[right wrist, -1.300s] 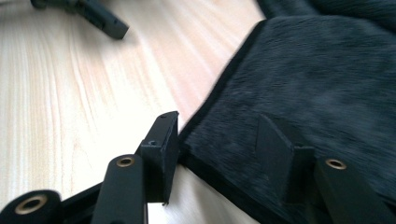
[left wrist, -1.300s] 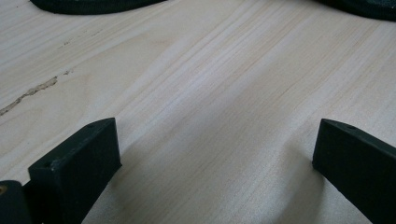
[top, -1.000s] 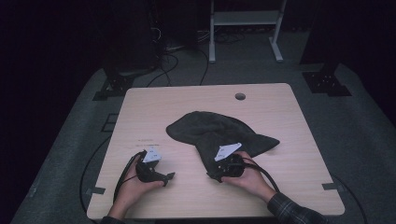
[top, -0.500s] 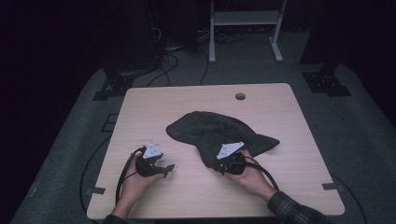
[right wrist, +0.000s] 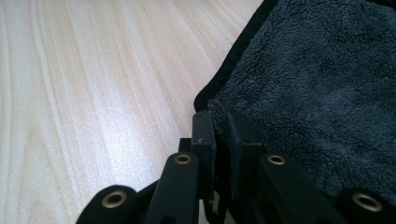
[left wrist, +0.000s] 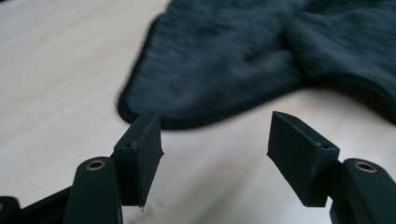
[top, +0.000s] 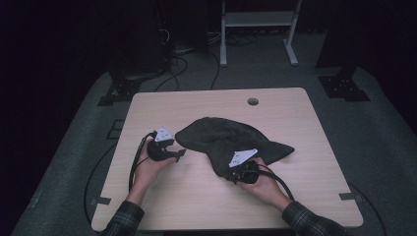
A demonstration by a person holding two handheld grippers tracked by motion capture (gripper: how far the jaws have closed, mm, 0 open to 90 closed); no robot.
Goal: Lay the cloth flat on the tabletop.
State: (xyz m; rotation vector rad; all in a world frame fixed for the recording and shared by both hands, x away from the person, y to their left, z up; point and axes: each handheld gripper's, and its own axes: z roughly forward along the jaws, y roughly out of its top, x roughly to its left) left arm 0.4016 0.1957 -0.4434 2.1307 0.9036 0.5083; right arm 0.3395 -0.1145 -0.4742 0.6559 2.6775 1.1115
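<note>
Dark fleecy cloth [top: 223,140] lies rumpled on the tabletop [top: 305,132]; right gripper [right wrist: 219,126] pinches its near edge, left gripper [left wrist: 215,140] jaws spread, just been closing.

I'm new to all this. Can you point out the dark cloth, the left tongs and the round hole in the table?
cloth [top: 223,135], high view, middle of its bunched top.
left tongs [left wrist: 212,154], left gripper view, gap midway between its tips.
hole [top: 253,102], high view, its centre, near the table's far edge.

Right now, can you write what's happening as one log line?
right tool: shut on dark cloth edge | left tool: jaws apart, just been closing, nothing between, near cloth's left corner | cloth: crumpled on table
</note>
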